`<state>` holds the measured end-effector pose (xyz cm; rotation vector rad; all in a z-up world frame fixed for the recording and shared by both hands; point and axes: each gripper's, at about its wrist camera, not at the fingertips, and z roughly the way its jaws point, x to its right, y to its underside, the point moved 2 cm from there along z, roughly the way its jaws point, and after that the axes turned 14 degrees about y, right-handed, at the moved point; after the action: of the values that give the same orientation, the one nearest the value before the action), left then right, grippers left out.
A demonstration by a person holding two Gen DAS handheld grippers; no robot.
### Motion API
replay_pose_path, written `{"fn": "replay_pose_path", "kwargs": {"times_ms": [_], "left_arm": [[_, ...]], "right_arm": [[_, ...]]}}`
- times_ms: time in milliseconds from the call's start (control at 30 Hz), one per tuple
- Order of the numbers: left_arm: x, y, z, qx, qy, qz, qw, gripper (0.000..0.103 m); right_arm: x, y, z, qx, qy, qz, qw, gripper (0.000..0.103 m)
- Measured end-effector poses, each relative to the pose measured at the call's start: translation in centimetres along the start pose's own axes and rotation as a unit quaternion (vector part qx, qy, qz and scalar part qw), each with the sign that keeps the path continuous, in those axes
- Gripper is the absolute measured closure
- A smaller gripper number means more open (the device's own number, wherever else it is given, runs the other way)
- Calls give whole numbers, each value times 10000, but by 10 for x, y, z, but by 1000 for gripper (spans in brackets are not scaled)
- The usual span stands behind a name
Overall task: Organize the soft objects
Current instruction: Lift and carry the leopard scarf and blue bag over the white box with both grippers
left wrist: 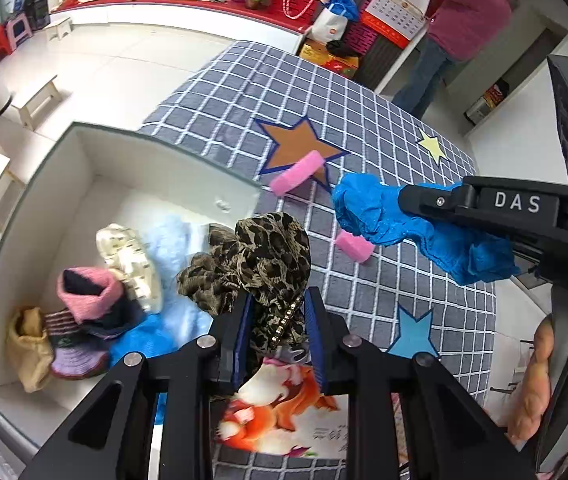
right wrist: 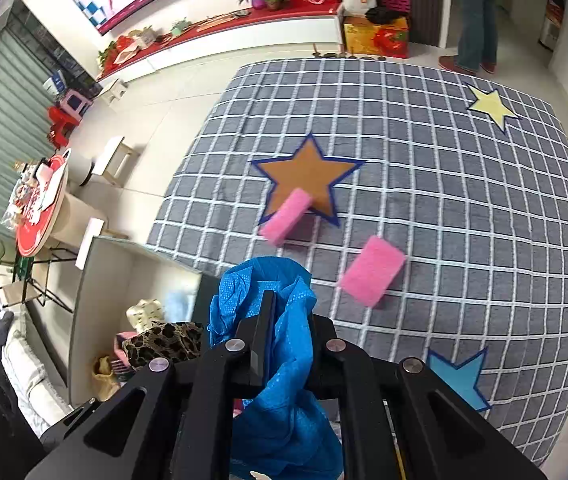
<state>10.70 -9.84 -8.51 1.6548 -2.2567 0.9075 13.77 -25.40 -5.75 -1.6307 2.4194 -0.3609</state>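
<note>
Both wrist views steeply downward, rug [left wrist: 364, 128] shared

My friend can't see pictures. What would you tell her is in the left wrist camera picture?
The left gripper pinches a leopard-print scarf beside a white box already holding soft things. To its right, the right gripper grips a crumpled blue cloth above a grey checked rug where two pink sponges lie.

The left gripper [left wrist: 277, 320] points steeply down, its 2 blue-padded fingers [left wrist: 316, 320] pinched on a leopard-print scarf [left wrist: 259, 264] that bunches above the tips. The right gripper [right wrist: 288, 320] — also angled down — has its jaws fully closed on a crumpled blue cloth [right wrist: 284, 412]. At the left view's right edge a hand [left wrist: 540, 384], seemingly bare, grips the right gripper's handle.
</note>
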Motion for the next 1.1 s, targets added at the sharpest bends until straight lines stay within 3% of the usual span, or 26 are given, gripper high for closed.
{"fn": "replay_pose_path", "kwargs": {"times_ms": [533, 1100], "left_arm": [[-66, 19, -53, 311, -301, -523, 9977, 75], [-116, 34, -73, 375, -536, -875, 9940, 75]], "right_arm": [[-86, 14, -7, 26, -250, -590, 9979, 93], [-157, 30, -3, -31, -317, -1139, 9930, 93]]}}
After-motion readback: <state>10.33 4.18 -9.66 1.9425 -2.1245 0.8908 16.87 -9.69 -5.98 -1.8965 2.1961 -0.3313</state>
